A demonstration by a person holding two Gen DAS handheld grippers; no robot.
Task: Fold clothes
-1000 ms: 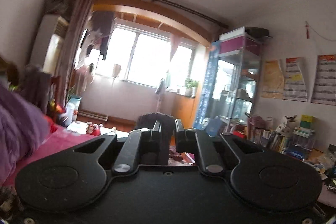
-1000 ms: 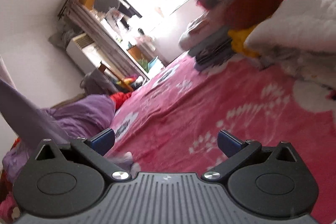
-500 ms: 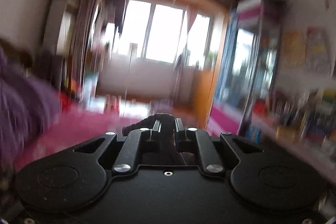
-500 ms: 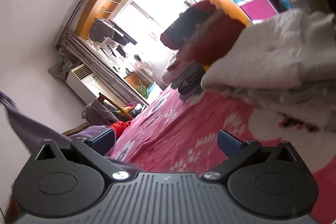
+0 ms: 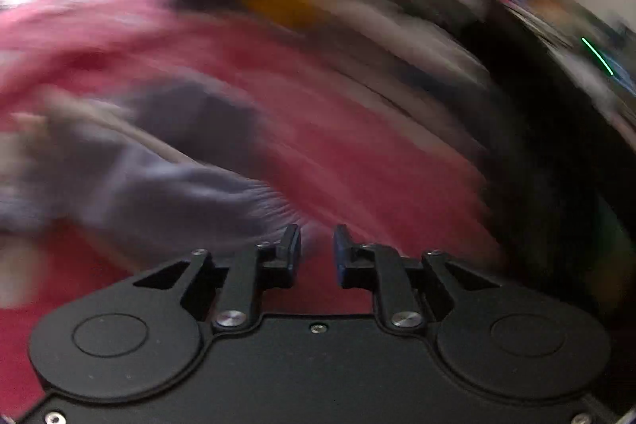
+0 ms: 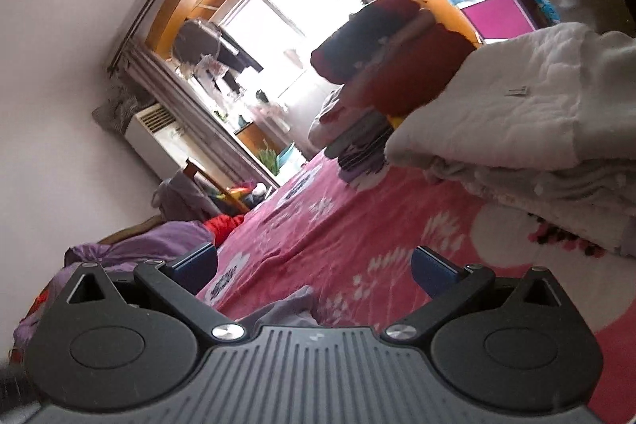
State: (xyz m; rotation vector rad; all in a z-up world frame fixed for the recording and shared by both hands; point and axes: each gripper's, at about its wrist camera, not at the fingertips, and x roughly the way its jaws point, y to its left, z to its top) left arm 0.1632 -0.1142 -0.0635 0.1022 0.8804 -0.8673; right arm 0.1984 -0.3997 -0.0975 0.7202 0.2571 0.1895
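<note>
Blur smears the whole left wrist view, yet the left gripper (image 5: 316, 245) shows its fingers slightly apart with nothing between them, over a pink floral bedspread (image 5: 357, 153). A lavender garment (image 5: 151, 185) lies on the bedspread, its gathered edge just beside the left finger (contact cannot be told). The right gripper (image 6: 314, 261) has its fingers spread wide and empty above the same bedspread (image 6: 338, 233), a fold of the lavender garment (image 6: 290, 308) at its base. Folded white bedding (image 6: 516, 122) is stacked toward the bedspread's right edge.
</note>
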